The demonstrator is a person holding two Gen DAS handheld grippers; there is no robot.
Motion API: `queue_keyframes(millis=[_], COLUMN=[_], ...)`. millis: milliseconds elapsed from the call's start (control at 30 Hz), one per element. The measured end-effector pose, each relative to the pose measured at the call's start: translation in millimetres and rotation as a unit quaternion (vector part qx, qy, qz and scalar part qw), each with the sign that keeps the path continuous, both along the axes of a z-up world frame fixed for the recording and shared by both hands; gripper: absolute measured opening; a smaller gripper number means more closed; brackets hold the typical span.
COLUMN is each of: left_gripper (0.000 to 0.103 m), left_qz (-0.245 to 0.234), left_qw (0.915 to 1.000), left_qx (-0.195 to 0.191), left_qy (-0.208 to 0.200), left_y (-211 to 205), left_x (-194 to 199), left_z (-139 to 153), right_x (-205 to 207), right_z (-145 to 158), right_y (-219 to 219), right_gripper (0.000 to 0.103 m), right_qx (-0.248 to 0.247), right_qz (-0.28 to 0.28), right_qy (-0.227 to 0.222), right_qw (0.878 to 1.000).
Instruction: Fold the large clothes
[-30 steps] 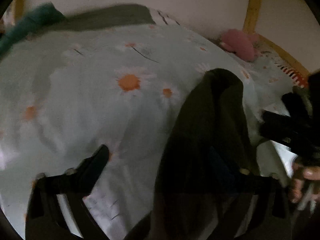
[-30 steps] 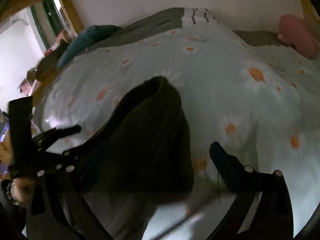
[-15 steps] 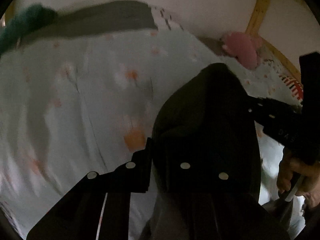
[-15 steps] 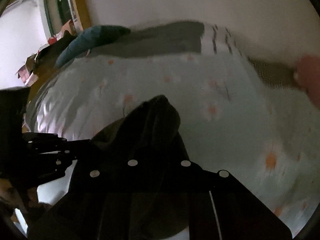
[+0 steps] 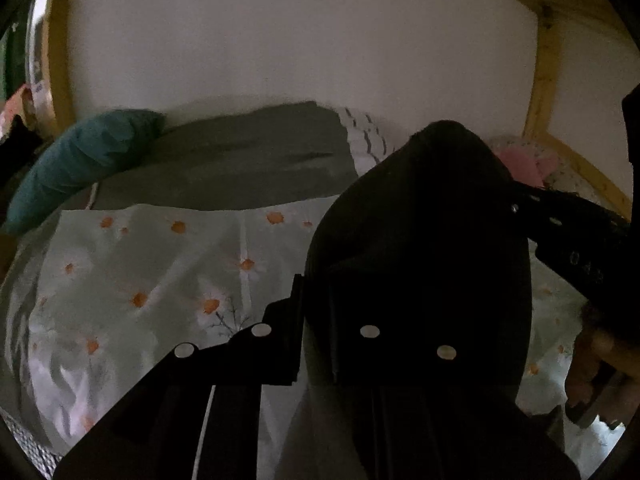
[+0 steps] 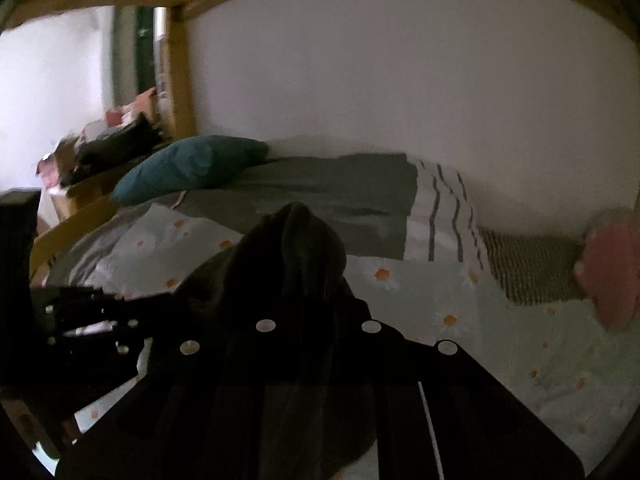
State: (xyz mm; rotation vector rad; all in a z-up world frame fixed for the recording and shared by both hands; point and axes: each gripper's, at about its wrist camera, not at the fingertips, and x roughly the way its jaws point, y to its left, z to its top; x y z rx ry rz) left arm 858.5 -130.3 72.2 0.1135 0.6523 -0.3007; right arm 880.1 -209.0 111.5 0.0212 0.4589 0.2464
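The left gripper (image 5: 316, 340) is clenching a fold of the dark garment (image 5: 420, 240), with its fingers (image 5: 280, 340) drawn together on the cloth. The garment is bulging up ahead of the fingers and hanging raised above the daisy-print duvet (image 5: 152, 272) on the bed. In the left wrist view the right gripper (image 5: 576, 240) is showing at the right edge, close against the same bunch of fabric, with the person's right hand (image 5: 600, 368) gripping its handle.

The right gripper (image 6: 316, 340) is likewise clamped on the dark garment (image 6: 296, 280), its fingers (image 6: 380, 344) closed together with fabric bunched over and between them. The left gripper (image 6: 92, 320) is showing at the left of the right wrist view, just beside the cloth. Both grippers are holding the garment near each other, so the cloth is sitting as one dark mound between them.

Beyond the duvet, a grey blanket (image 6: 328, 196) is lying along the white wall (image 6: 400, 80). A teal pillow (image 6: 188, 168) is resting at its left end. A pink plush toy (image 6: 612, 268) is sitting at the right. The wooden bed frame (image 5: 544, 80) is rising at the corners. The lighting is dim, and the garment's exact type cannot be told.
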Motion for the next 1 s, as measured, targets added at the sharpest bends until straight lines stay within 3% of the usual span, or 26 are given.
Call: queue_keyframes(millis=[233,367,433,833,1000], left_gripper=[0.01,0.01,0.01,0.011,0.012], left_qz=[-0.006,-0.006,-0.005,0.013,0.012], left_qw=[0.999,0.9992,0.9994,0.9997,0.9991], left_qx=[0.005,0.003,0.0,-0.018,0.0], left_qy=[-0.044,-0.04,-0.034,0.012,0.04], left_y=[-2,1,4,52,63], left_x=[-78,-125,-146,-267,-305], left_z=[-2,-11,-19,-106,-146], right_x=[-101,-160,-185,-328,-380], right_z=[-7,-26,-38,-121,-161], right_y=[25,44,49,87,113], right_gripper=[0.011,0.011,0.011,0.011,0.011], right_qx=[-0.072,-0.127,-0.131,-0.2,-0.239], right_qz=[0.021,0.031,0.032,0.059,0.079], right_qy=[-0.061,-0.083,-0.083,-0.072,-0.063], right_qw=[0.995,0.988,0.987,0.975,0.966])
